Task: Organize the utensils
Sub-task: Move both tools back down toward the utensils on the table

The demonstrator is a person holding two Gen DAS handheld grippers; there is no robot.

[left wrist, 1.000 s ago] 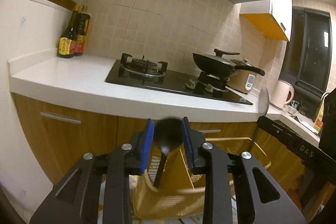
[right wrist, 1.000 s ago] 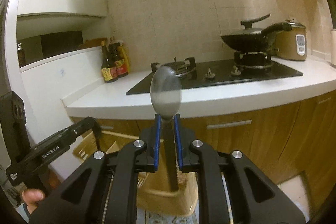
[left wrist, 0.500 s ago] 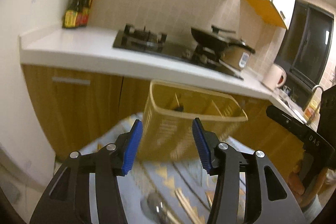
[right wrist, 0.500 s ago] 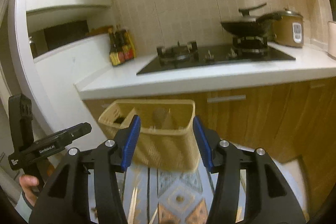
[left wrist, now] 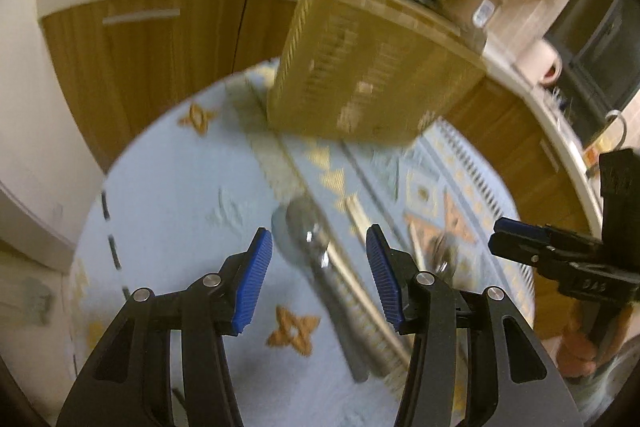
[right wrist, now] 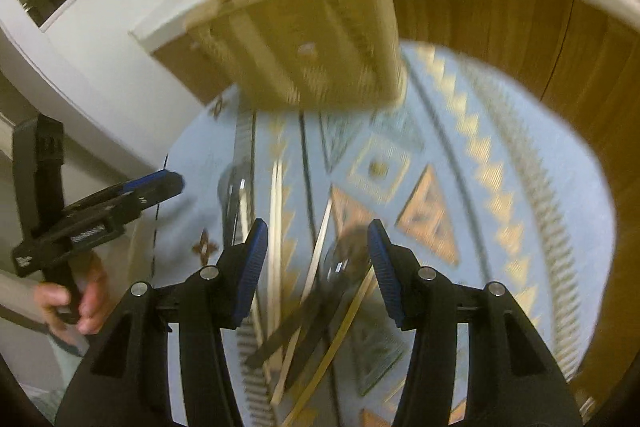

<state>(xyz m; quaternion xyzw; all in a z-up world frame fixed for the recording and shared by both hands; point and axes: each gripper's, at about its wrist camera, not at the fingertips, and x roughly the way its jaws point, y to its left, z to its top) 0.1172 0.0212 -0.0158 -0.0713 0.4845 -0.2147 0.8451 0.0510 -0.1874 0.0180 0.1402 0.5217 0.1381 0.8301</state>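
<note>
While both grippers hang over the patterned blue cloth (left wrist: 168,211) on the surface, nothing is gripped. Left gripper (left wrist: 318,269): jaws wide open, empty, straddling the bowl of a metal spoon (left wrist: 308,231) lying just below. Right gripper (right wrist: 314,267): jaws wide open, empty, above a second spoon (right wrist: 340,263) crossed with dark-handled utensils and chopsticks (right wrist: 316,259). Yellow basket (left wrist: 360,67) stands at the far edge of the cloth, well apart from the pile.

Frames heavily blurred, so exact spoon pose is hard to tell. Risks, judged from here: the left spoon lies touching a chopstick, so closing could pinch both or skid off the rounded bowl. On the right, tangled handles may drag neighbours along. Flat metal on soft cloth could snag fabric. Grippers sit near each other, so collision is possible.
</note>
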